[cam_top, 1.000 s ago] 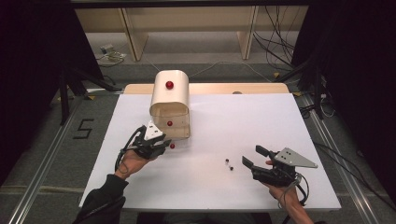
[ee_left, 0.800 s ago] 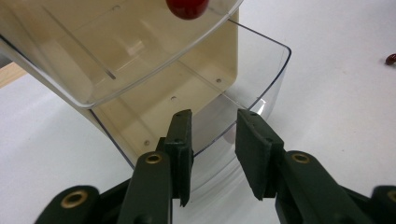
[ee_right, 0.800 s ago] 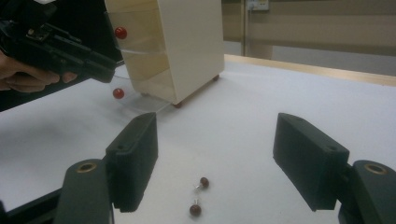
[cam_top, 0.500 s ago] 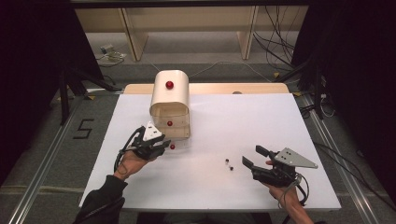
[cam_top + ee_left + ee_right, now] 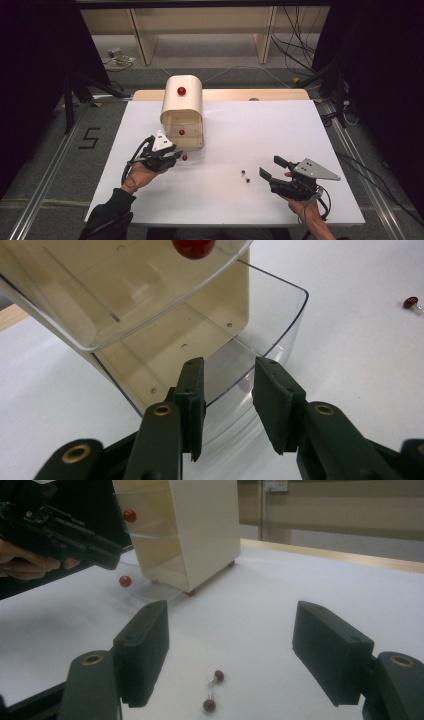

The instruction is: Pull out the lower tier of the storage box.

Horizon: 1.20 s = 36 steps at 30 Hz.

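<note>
A cream drawer cabinet (image 5: pixel 182 105) stands at the back middle of the white table (image 5: pixel 260 130), with red knobs on its clear drawers. The bottom drawer (image 5: pixel 280 315) is pulled out. My left gripper (image 5: pixel 172 156) points at that drawer's front wall. Its jaws stand apart on either side of the clear rim, open, and the red knob (image 5: pixel 184 157) shows just past the tips. My right gripper (image 5: pixel 270 167) is open near the front right. Two small dark red beads with pins (image 5: pixel 218 675) lie on the table ahead of it, not touched.
The upper drawer's red knob (image 5: pixel 194 246) hangs just above my left gripper's jaws. A wooden board (image 5: pixel 280 94) edges the table's far side, with shelving legs and cables on the floor behind. Open white table lies right of the cabinet.
</note>
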### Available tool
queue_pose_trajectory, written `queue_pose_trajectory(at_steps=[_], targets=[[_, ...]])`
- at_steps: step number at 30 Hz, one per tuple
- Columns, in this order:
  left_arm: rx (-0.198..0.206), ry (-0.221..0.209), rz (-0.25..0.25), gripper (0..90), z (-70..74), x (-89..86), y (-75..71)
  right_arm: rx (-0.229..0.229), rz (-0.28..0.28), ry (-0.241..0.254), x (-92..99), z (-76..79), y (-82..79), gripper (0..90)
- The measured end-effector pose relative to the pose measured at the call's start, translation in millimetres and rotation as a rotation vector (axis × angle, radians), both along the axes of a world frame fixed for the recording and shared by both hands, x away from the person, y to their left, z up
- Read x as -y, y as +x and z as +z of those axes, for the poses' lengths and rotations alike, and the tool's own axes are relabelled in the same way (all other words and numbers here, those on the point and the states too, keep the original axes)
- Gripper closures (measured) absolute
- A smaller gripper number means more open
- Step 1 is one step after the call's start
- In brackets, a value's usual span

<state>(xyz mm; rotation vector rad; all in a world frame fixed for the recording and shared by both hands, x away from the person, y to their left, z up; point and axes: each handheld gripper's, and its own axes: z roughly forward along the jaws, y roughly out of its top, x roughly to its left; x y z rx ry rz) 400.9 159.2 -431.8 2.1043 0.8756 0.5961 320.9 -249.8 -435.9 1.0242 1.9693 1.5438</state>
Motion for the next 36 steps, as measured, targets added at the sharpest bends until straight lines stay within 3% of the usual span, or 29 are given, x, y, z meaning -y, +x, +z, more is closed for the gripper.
queue_pose_trajectory(at_steps=[14,23,36], targets=[[0.016,-0.030,0.002,58.9,6.5,-0.3,-5.0,0.003,-0.004,0.001,0.9,0.4,0.0,31.5],[0.004,-0.061,0.006,46.5,11.3,3.5,-9.9,0.004,-0.008,0.004,1.7,0.9,-0.3,31.4],[-0.003,-0.091,-0.007,36.7,14.3,12.5,-18.4,0.003,-0.012,0.006,3.6,0.8,0.7,31.4]])
